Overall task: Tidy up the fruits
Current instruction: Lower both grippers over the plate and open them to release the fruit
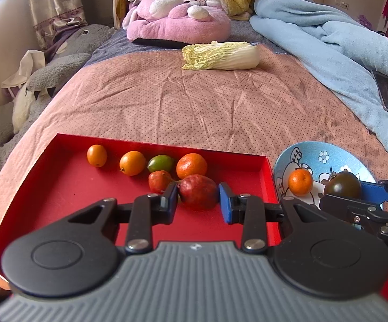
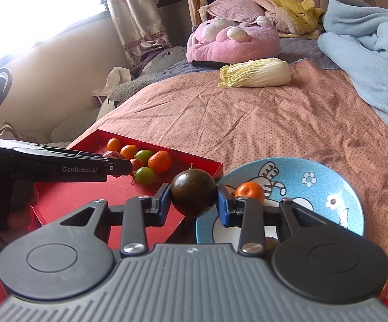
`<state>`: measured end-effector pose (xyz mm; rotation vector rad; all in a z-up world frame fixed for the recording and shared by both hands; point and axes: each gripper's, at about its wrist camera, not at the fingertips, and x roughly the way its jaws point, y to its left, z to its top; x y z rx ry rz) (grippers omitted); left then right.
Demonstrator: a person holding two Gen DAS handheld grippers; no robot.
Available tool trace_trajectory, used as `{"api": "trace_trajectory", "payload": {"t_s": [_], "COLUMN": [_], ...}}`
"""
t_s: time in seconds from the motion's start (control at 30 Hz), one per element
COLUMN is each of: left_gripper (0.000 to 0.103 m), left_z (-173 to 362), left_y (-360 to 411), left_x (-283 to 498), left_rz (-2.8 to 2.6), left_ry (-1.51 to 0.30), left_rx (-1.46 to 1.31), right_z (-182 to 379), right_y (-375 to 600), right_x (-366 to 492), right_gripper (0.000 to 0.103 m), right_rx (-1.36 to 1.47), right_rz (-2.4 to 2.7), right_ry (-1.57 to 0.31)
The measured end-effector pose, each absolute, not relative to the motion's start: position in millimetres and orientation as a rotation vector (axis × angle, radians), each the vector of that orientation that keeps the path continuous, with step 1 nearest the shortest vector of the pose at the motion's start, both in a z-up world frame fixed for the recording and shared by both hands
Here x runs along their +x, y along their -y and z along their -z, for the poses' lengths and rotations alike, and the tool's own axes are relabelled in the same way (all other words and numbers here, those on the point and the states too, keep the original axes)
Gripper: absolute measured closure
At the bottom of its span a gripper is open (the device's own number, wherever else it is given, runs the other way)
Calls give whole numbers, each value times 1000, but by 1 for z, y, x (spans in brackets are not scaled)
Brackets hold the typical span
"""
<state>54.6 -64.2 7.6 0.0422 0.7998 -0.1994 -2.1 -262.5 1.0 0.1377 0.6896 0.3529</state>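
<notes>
My left gripper [image 1: 198,202] is shut on a dark red pear-shaped fruit [image 1: 198,191] over the red tray [image 1: 59,182]. In the tray lie two small oranges [image 1: 96,155], a green fruit [image 1: 160,163], a mandarin [image 1: 191,165] and a small red fruit [image 1: 159,181]. My right gripper [image 2: 193,201] is shut on a dark green-brown tomato [image 2: 193,191], held at the gap between the tray's right wall [image 2: 207,165] and the blue cartoon bowl [image 2: 314,187]. One mandarin [image 2: 249,192] sits in the bowl. The right wrist view also shows a second green fruit [image 2: 145,176] in the tray.
Tray and bowl rest on a pink dotted bedspread [image 1: 194,102]. A napa cabbage [image 1: 220,55] lies farther back, with a pink plush [image 1: 177,18] behind it. A light blue blanket [image 1: 328,48] with a phone [image 1: 387,92] fills the right side. A grey shark plush [image 1: 46,80] lies left.
</notes>
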Motion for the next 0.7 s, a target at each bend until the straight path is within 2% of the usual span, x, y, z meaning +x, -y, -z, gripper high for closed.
{"api": "trace_trajectory", "payload": {"t_s": [0.7], "left_gripper": [67], "left_z": [1], "left_y": [142], "left_x": [65], "left_rz": [353], "left_ry": [-811], "left_rx": [76], "right_z": [24], "right_y": [338], "right_x": [-15], "right_gripper": [62], "right_rx": [184], "right_rz": [-159], "right_ry": [-726]}}
